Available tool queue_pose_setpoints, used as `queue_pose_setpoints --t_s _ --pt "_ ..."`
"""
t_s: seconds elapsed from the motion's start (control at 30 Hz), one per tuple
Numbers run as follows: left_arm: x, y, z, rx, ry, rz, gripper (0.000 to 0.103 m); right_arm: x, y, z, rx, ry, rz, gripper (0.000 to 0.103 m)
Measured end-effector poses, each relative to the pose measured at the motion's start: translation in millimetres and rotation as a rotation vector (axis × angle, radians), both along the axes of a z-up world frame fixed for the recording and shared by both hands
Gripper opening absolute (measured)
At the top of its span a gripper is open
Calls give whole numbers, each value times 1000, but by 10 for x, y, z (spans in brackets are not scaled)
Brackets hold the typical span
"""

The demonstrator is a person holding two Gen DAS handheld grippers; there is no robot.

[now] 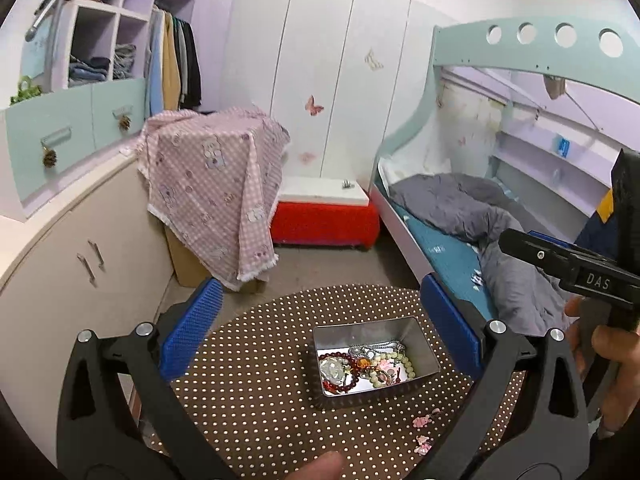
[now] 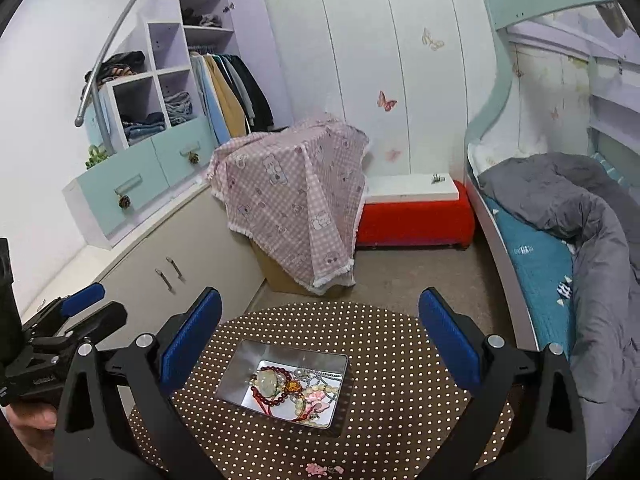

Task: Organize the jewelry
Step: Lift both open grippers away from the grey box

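Observation:
A silver metal tin [image 1: 420,344] [image 2: 240,372] sits on a round brown table with white dots [image 1: 260,400] [image 2: 400,400]. It holds a pile of jewelry [image 1: 364,366] [image 2: 296,390]: red bead bracelets, pale bead strands, a silver chain. Small pink pieces [image 1: 423,422] [image 2: 318,470] lie loose on the table near its front edge. My left gripper [image 1: 320,328] is open and empty above the table, behind the tin. My right gripper [image 2: 320,332] is open and empty above the tin. The right gripper shows in the left wrist view [image 1: 560,260]; the left gripper shows in the right wrist view [image 2: 72,312].
A box draped in pink checked cloth [image 1: 216,176] [image 2: 296,192] and a red bench [image 1: 324,220] [image 2: 416,220] stand beyond the table. A cream cabinet [image 1: 80,260] is to the left, a bunk bed with a grey duvet [image 1: 480,208] [image 2: 580,208] to the right.

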State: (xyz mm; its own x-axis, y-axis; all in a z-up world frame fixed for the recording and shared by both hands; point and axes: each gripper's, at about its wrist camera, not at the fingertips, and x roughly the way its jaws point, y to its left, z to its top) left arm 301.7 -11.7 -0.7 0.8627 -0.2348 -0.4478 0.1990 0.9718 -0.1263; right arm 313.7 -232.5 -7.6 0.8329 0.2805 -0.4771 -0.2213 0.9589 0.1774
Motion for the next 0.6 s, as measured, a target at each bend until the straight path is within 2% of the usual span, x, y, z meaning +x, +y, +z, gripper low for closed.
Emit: queue_pose_setpoints --t_s 0.3,0.6 --pt "-421 -9 247 60 -103 32 97 -279 21 154 -3 -55 3 95" --pt "-679 -66 223 53 -119 26 97 -624 -68 146 3 -87 -12 95"
